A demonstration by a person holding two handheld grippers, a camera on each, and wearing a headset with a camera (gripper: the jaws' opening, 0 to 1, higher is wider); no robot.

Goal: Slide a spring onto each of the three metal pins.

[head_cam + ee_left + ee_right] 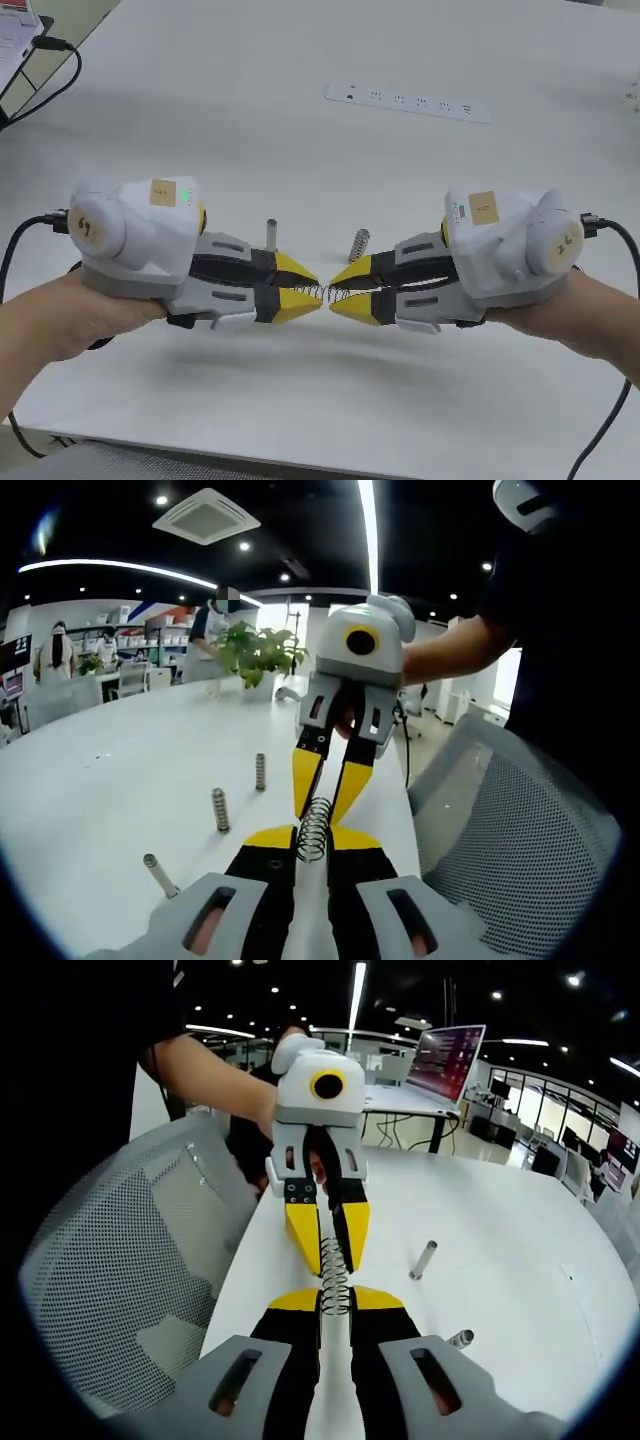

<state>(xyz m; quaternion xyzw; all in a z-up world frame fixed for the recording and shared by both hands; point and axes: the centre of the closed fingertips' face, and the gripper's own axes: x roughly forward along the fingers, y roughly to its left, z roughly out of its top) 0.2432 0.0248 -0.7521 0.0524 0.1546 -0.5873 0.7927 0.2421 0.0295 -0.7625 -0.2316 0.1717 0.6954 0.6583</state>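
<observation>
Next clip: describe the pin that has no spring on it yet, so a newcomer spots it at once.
On the white workbench, look just beyond the yellow tips of the left gripper. A short grey metal pin stands upright there. Its shaft is smooth and bare, unlike the coiled spring standing upright nearby.

A thin steel coil spring (325,291) is held level in the air. One end is pinched in the yellow tips of the left gripper (312,291), the other in those of the right gripper (338,288). It hangs nearer the person than the bare pin (271,233), a short grey metal post standing upright. Beside the bare pin, towards the right gripper, a second pin (359,243) stands upright with a spring already coiled round it. In the left gripper view a third pin (260,771), also wearing a spring, stands beyond the second, farthest from the bare pin.
</observation>
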